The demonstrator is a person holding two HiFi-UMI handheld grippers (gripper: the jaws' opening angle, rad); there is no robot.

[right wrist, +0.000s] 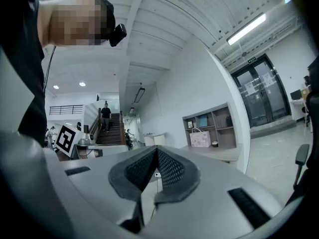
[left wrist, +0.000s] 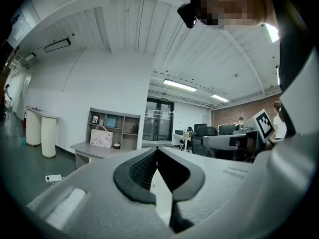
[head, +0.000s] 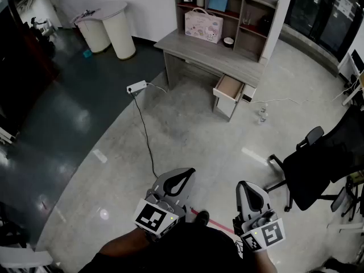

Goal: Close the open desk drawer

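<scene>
A grey desk with a shelf unit stands far ahead across the floor. Its drawer on the right side is pulled out and looks empty. My left gripper and right gripper are held close to my body, far short of the desk and pointing level towards it. Both are shut with nothing between the jaws. In the left gripper view, the left gripper has its tips together, with the desk small at the left. The right gripper is likewise closed, the desk to its right.
A black office chair stands to the right. A power strip and its cable lie on the floor left of the desk. Two white round bins stand at the back left. A pink bag sits on the desk, a small bottle on the floor beside it.
</scene>
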